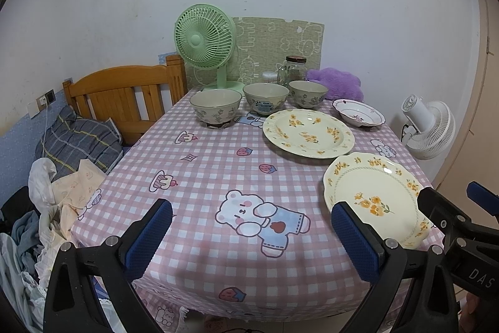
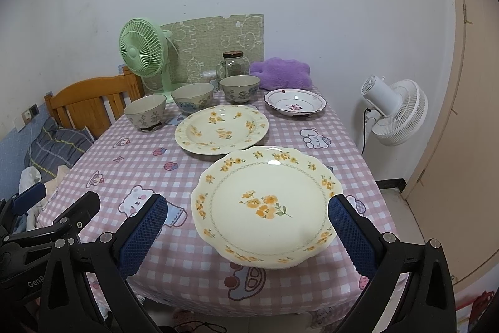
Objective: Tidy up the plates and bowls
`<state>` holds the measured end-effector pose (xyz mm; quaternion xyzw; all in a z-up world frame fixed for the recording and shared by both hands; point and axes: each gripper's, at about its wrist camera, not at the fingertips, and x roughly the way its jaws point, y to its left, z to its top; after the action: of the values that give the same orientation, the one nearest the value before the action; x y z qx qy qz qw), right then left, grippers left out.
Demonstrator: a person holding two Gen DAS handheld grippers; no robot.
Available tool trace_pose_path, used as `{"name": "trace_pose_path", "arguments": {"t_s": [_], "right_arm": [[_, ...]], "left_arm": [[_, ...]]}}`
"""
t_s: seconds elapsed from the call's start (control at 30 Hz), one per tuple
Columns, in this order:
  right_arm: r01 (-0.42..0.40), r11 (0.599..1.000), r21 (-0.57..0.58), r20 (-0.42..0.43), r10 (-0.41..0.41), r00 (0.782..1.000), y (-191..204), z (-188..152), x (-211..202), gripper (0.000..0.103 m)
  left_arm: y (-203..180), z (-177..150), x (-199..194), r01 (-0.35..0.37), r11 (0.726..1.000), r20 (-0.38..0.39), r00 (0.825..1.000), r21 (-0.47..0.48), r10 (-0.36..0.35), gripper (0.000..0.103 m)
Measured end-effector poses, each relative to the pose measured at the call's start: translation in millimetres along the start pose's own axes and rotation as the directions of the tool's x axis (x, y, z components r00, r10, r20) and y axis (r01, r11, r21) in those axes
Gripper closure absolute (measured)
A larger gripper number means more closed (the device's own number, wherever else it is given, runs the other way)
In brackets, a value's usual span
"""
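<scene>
Two cream plates with yellow flowers lie on the pink checked table: a scalloped near plate [image 2: 265, 205] [image 1: 374, 195] and a round far plate [image 2: 221, 128] [image 1: 308, 131]. Behind them sit a small white dish with a purple rim [image 2: 294, 102] [image 1: 358, 113] and a row of three patterned bowls [image 1: 215, 106] [image 1: 265, 98] [image 1: 308, 93] [image 2: 145, 111] [image 2: 192, 97] [image 2: 240, 88]. My right gripper [image 2: 248, 227] is open, low over the near plate. My left gripper [image 1: 251, 227] is open over bare cloth, left of that plate. Neither holds anything.
A green fan [image 1: 204, 42], a glass jar [image 1: 295, 69], a small container [image 1: 269, 77] and a purple cushion [image 1: 338, 81] line the table's back edge by the wall. A wooden bed frame [image 1: 124, 95] with bedding is left; a white fan [image 2: 396, 111] stands right.
</scene>
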<state>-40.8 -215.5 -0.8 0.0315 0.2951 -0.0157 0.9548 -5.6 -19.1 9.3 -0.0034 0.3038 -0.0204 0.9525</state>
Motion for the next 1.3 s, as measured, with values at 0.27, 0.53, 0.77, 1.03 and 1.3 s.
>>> {"name": "trace_pose_path", "arguments": {"t_s": [0.27,0.53,0.77,1.03,1.3], "right_arm": [[-0.002,1.0,-0.014,0.016,0.002,1.0,5.7,1.7,-2.0,0.0],[0.013,1.0,0.002,0.01,-0.013,1.0,19.4,8.6,4.9,0.0],[0.031,0.999,0.034,0.005,-0.031,1.0,26.5,16.7,13.8,0.0],[0.063,0.996,0.068,-0.03,-0.061,0.998,15.0,27.5,25.3,0.0],[0.051,0.995,0.083,-0.05,-0.047,0.998,-28.2,39.6,48.9,0.0]], "left_arm": [[-0.8,-0.5,1.2,0.0,1.0,-0.003,1.0,0.0,0.0,0.001],[10.3,10.3,12.6,0.023,1.0,-0.001,1.0,0.016,-0.023,0.002],[20.4,27.6,24.9,0.064,0.997,-0.007,0.998,0.031,-0.064,0.005],[0.7,38.5,48.6,0.103,0.993,-0.052,0.994,0.054,-0.1,0.005],[-44.3,42.6,73.5,0.138,0.988,-0.098,0.987,0.065,-0.131,0.008]]}}
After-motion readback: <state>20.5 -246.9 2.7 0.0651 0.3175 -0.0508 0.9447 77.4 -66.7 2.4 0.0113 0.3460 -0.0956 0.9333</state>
